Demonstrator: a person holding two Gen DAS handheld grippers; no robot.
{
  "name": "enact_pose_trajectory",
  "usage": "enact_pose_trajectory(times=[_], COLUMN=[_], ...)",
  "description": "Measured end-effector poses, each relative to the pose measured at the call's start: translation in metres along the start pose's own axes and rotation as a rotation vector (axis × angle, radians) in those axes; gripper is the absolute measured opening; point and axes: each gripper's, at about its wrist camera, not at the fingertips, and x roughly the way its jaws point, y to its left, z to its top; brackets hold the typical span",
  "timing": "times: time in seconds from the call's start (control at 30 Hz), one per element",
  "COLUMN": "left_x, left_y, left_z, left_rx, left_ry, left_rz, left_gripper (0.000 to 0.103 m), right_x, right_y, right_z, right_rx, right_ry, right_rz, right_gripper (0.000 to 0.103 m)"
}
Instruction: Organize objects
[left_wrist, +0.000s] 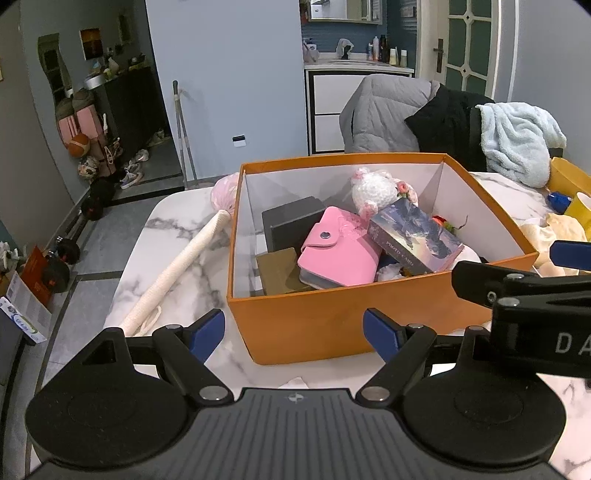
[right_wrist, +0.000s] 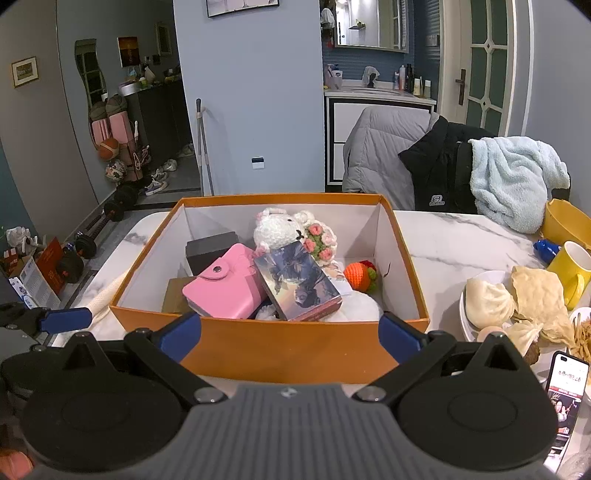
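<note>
Left gripper (left_wrist: 293, 334) and right gripper (right_wrist: 290, 336), both spread wide and holding nothing, sit low in frame before an orange box (right_wrist: 280, 350) on the marble counter (right_wrist: 454, 236), holding a pink wallet (right_wrist: 225, 291) at frame centre.

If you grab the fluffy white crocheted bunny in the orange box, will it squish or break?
The crocheted bunny looks like soft stuffed yarn, so it would probably squish and not break. It likely weighs little for its size. Its yarn flowers might snag on the fingers.
</note>
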Motion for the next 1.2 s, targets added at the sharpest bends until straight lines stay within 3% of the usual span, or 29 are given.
enact_pose_trajectory(times=[1.2], left_x=[-0.0083], left_y=[-0.0071], left_z=[-0.0033], left_rx=[0.013], left_ry=[-0.022], left_rz=[-0.019], left_gripper=[0.097], right_x=[-0.0032], right_y=[0.0014], right_z=[-0.0029], right_rx=[0.001], right_ry=[0.004], right_rz=[-0.004], right_gripper=[0.102])
